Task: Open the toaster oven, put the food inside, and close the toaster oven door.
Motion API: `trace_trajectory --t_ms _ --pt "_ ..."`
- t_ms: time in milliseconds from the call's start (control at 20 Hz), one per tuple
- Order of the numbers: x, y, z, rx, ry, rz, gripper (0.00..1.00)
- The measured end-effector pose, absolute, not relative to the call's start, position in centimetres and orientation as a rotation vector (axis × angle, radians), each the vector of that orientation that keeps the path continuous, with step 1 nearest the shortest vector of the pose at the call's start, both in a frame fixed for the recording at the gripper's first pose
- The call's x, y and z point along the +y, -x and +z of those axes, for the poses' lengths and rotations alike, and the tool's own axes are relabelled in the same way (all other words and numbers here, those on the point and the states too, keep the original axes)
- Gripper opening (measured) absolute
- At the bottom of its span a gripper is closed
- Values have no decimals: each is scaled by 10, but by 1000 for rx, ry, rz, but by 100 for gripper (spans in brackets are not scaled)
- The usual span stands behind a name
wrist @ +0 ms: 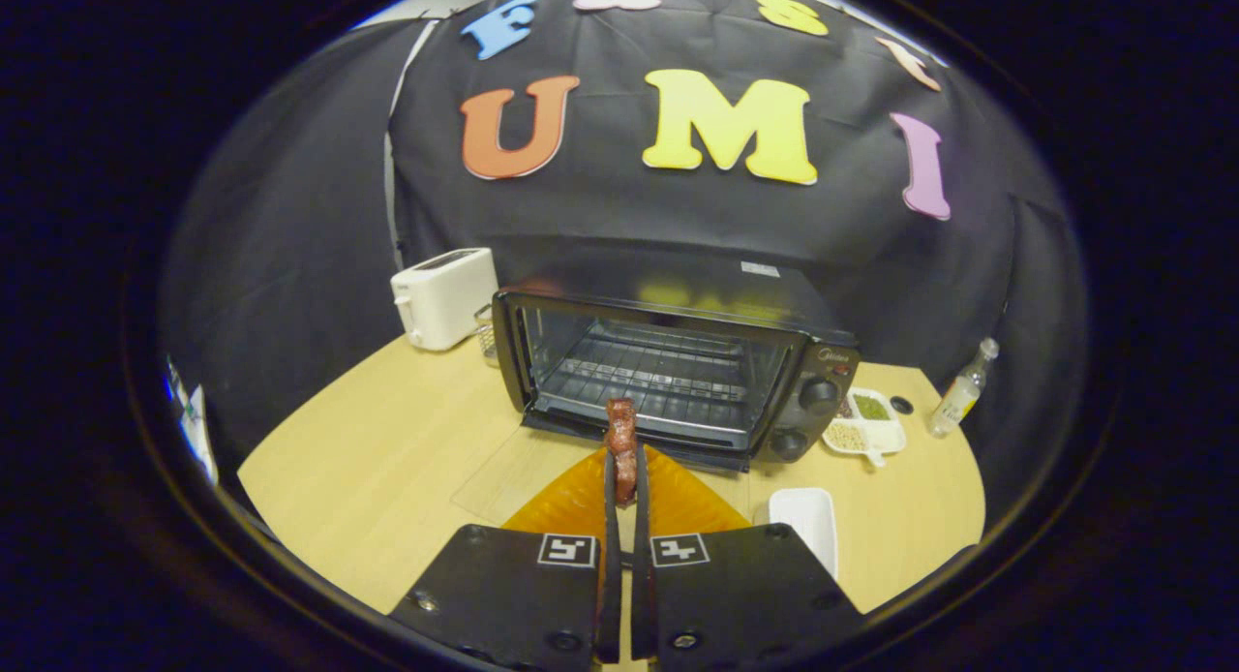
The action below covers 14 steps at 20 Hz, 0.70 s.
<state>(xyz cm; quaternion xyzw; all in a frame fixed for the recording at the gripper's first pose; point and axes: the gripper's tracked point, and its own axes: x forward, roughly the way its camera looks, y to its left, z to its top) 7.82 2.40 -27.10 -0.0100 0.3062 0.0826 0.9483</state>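
On the pale wooden counter (387,459) the black toaster oven (678,372) stands open, its glass door (542,469) folded down flat toward me so the wire rack (658,377) inside is in plain sight. Two round black knobs (818,396) sit one above the other on the panel at its right side. Behind its left corner stands a white two-slot pop-up toaster (443,296), with a small clear glass thing (486,333) tucked between the two appliances; what it is I cannot tell. To the oven's right lies a white divided dish (866,422) holding green and beige bits, and further right a small clear bottle with a white cap (961,389) stands upright near the counter's edge. Nearer, beside the right finger, rests a white rectangular tray (808,519). An orange translucent plate (678,503) lies just under and ahead of the fingers, partly over the lowered door.

The tongs (625,493) are drawn narrow, both black fingers pressing on a reddish-brown piece of food (621,440), something like a sausage or strip of cooked meat. The piece stands upright, its long axis running up and away from the fingertips, its upper end poking well above them and pointing toward the mouth of the oven. It hangs above the orange plate, just short of the oven's front lip, lined up roughly with the middle of the opening. Between the food and the rack there is only the lowered door.
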Motion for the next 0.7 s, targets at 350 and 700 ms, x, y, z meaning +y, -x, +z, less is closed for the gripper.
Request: trace_trajectory --t_ms 350,700 --pt "37 -142 -283 481 -391 75 7" --pt "47 -205 -326 443 -750 77 7"
